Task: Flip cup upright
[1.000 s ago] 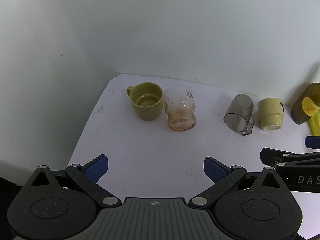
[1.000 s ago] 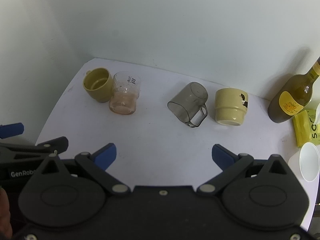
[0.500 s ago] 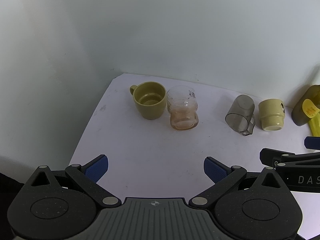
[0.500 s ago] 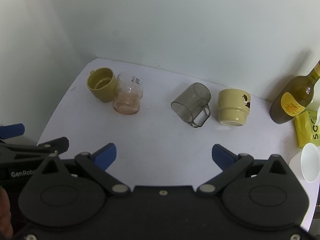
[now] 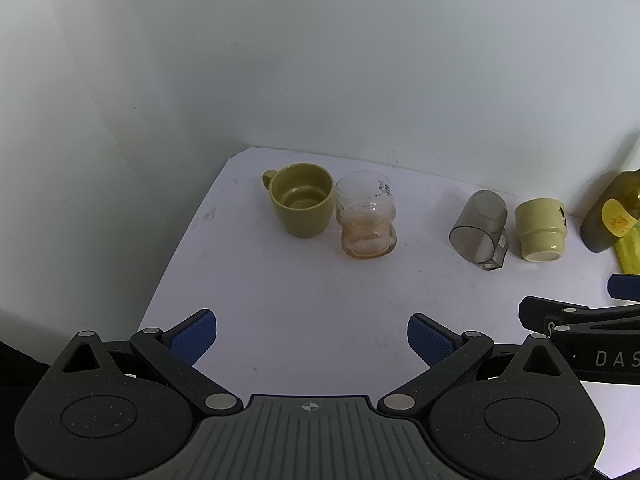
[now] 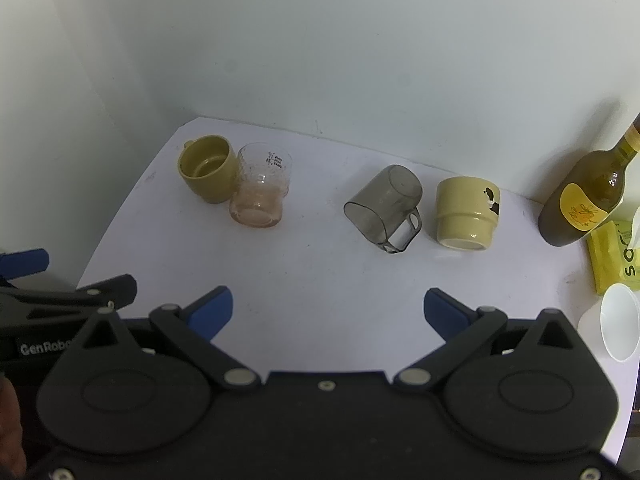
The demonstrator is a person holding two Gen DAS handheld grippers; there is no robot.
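A smoky transparent cup with a handle point(image 6: 384, 208) lies on its side on the white table point(image 6: 320, 272); it also shows in the left wrist view point(image 5: 478, 230). A cream mug point(image 6: 466, 212) stands upside down just right of it, also seen in the left wrist view point(image 5: 540, 228). An olive mug point(image 5: 302, 200) and a clear pinkish glass point(image 5: 366, 216) stand upright at the back left. My left gripper point(image 5: 312, 338) is open and empty, well short of the cups. My right gripper point(image 6: 328, 312) is open and empty, in front of the smoky cup.
A dark olive bottle point(image 6: 584, 200) stands at the right by the wall, with a yellow packet point(image 6: 612, 256) and a white paper cup point(image 6: 620, 326) near the table's right edge. White walls enclose the back and left.
Both grippers have drawn slightly back or shifted, so the cups sit a little further right in each view. No cup has moved. Both grippers stay open.
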